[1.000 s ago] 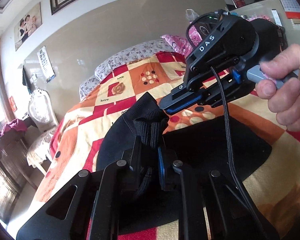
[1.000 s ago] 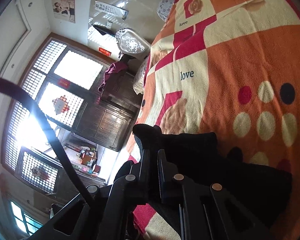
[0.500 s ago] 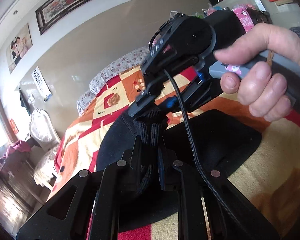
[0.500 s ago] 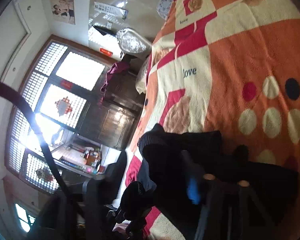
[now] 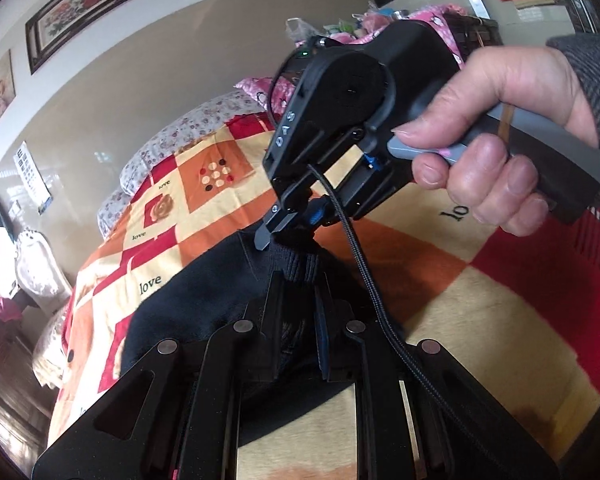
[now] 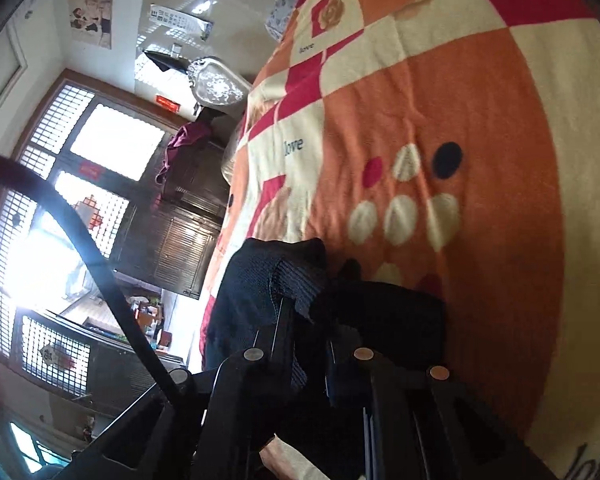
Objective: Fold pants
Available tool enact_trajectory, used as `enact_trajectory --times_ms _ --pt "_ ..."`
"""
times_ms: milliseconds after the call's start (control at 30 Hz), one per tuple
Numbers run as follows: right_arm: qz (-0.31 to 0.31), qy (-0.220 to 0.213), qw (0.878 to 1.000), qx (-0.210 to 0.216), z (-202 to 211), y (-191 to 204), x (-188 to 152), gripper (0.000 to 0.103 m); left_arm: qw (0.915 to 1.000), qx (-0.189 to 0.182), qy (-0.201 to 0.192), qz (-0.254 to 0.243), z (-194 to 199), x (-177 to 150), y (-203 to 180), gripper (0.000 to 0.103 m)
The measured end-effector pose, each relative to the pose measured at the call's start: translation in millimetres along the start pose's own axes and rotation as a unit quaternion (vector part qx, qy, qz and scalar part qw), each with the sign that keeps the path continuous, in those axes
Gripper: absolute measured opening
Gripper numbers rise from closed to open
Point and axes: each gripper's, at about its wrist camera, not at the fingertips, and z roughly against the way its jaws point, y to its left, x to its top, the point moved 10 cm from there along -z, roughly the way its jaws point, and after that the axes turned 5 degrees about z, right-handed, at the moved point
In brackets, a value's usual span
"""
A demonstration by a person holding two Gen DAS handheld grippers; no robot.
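- One pair of black pants lies bunched on the bed, ribbed cuff raised at the near edge.
- Left tongs: pressed together, pinching the ribbed cuff.
- Right tongs: closing on the same cuff from above and beyond, fabric between them; both sets meet at one point.
- Cloth trails away toward the far left; neither hand is nearer.
- Right hand grips its handle.
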Motion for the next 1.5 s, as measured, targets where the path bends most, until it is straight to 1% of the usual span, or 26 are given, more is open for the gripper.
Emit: enact_trajectory --times_ms 133,200,267,300,367,433,467,533,567,633,700,733,767,833,900,967,1033,1067,1100,1167,1200,1233,1300,1367,1433,1500 --pt "-0.002 0.000 1.000 0.000 10.3 -10.7 -2.6 0.012 0.9999 0.001 0.011 -0.001 -6.2 -1.6 -4.5 0.013" --pt "0.011 0.006 1.000 -0.020 7.6 -14.4 -3.7 0.012 0.9997 -0.011 0.022 0.005 -5.0 -2.9 -7.5 0.014" --pt "0.009 0.014 0.999 -0.042 0.7 -24.3 -5.1 0.019 0.9988 -0.041 0.021 0.015 3.4 -2.8 -11.0 0.015" --pt "0.003 0.014 0.998 -0.053 -0.2 -29.2 -6.3 0.020 0.9973 -0.065 0.022 0.025 10.2 -2.8 -13.2 0.015" --pt "0.006 0.008 0.998 -0.059 3.8 -29.7 -6.9 0.024 0.9936 -0.101 0.021 0.047 22.8 -2.7 -13.8 0.015" --pt "0.024 -0.005 0.996 -0.087 14.7 -25.1 -5.5 0.028 0.9904 -0.117 0.014 0.073 38.1 -1.0 -1.5 0.015" --pt "0.030 -0.015 0.994 -0.100 22.1 -22.8 -3.4 0.028 0.9892 -0.117 0.006 0.088 46.7 1.2 9.8 0.015" --pt "0.053 -0.060 0.987 -0.140 50.3 -15.3 5.2 0.028 0.9868 -0.110 -0.009 0.119 62.6 5.7 33.8 0.015" --pt "0.080 -0.085 0.982 -0.148 65.7 -2.6 7.9 0.028 0.9846 -0.104 -0.020 0.139 72.1 9.0 50.9 0.016" --pt "0.140 -0.104 0.974 -0.144 79.0 27.5 5.3 0.028 0.9806 -0.074 -0.041 0.177 85.8 13.0 90.6 0.025" --pt "0.229 -0.103 0.959 -0.134 76.5 69.3 -8.4 0.029 0.9755 -0.028 -0.050 0.212 90.2 8.9 127.4 0.039" --pt "0.259 -0.095 0.952 -0.132 70.3 83.9 -16.0 0.029 0.9721 -0.023 -0.046 0.229 85.7 5.1 138.2 0.039" --pt "0.293 -0.080 0.944 -0.133 58.7 98.4 -26.3 0.029 0.9682 -0.027 -0.028 0.247 74.7 0.0 145.8 0.039" --pt "0.324 -0.056 0.933 -0.146 35.0 106.6 -38.1 0.029 0.9570 -0.063 0.013 0.283 49.5 -12.5 142.7 0.039" --pt "0.337 -0.020 0.927 -0.165 8.6 99.2 -51.9 0.030 0.9476 -0.092 0.048 0.302 30.0 -24.5 130.1 0.039" --pt "0.341 0.013 0.922 -0.181 -8.7 85.0 -67.2 0.030 0.9429 -0.102 0.090 0.304 11.4 -38.3 116.5 0.039" --pt "0.347 0.034 0.914 -0.206 -14.3 66.5 -83.9 0.030 0.9395 -0.103 0.110 0.308 -0.2 -48.0 109.5 0.038" --pt "0.348 0.035 0.912 -0.213 -10.9 59.6 -91.7 0.031 0.9386 -0.102 0.112 0.310 -1.2 -51.4 105.5 0.040" --pt "0.340 0.028 0.916 -0.211 -4.8 52.9 -97.2 0.033 0.9394 -0.104 0.112 0.307 -2.3 -52.2 101.9 0.041" --pt "0.312 0.010 0.931 -0.191 5.3 42.1 -104.7 0.034 0.9411 -0.101 0.113 0.303 -2.3 -53.7 97.8 0.042" --pt "0.307 -0.006 0.935 -0.177 9.1 38.7 -108.6 0.034 0.9414 -0.099 0.114 0.302 -2.8 -54.2 96.5 0.042" --pt "0.308 -0.017 0.936 -0.171 11.2 40.0 -112.1 0.034 0.9425 -0.096 0.114 0.299 -5.3 -56.0 96.5 0.042" --pt "0.308 -0.011 0.934 -0.181 12.4 39.4 -112.3 0.034 0.9442 -0.092 0.118 0.293 -12.0 -55.0 98.3 0.043" --pt "0.302 -0.001 0.934 -0.192 14.5 47.1 -105.6 0.034 0.9427 -0.090 0.123 0.297 -12.8 -57.4 99.6 0.043" --pt "0.308 -0.032 0.929 -0.202 22.9 64.7 -90.5 0.035 0.9382 -0.090 0.132 0.307 -14.4 -58.7 101.6 0.043" --pt "0.316 -0.049 0.920 -0.228 24.3 68.5 -77.4 0.043 0.9367 -0.085 0.143 0.308 -16.4 -58.3 102.0 0.043"
